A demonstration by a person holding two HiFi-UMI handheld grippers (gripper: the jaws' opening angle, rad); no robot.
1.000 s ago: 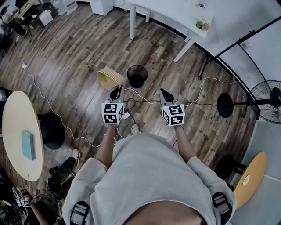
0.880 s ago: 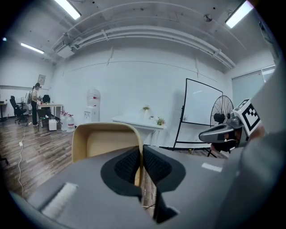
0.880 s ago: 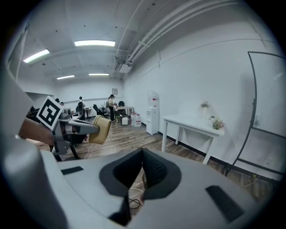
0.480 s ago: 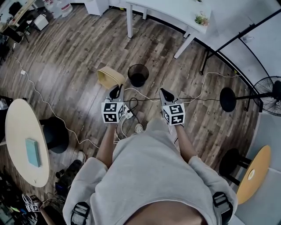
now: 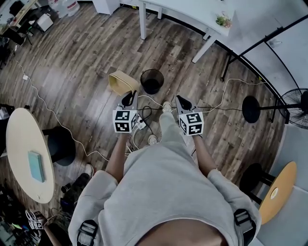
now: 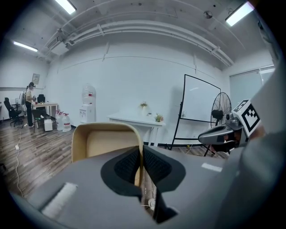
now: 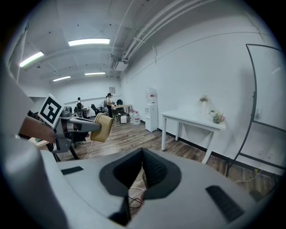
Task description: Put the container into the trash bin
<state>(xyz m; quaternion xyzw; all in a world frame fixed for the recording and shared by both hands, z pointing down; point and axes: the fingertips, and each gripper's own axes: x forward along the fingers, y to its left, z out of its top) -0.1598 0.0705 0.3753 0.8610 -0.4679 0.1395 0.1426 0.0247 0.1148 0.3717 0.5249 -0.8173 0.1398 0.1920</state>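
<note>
Left gripper: nearly closed, pads pressed on the thin side wall of the tan container. Holds it clear of the floor, open side turned back toward the jaws, rounded rim rising up and to the left of them.

Right gripper: closed tip to tip, nothing between the pads. Held level with the left one, well apart from it, with a light shoe between the two in the head view.

Just ahead of the left gripper in the head view, the container again, hanging just left of the black trash bin and outside it. Cannot tell whether touching the bin's rim. Bin upright and open-topped on the wooden floor, ahead of the gap between the two grippers.

Below the grippers, a tangle of cables and a white power strip on the boards. Farther out: a white table beyond the bin, a standing fan at the right, a round table at the left with a teal book on it.
</note>
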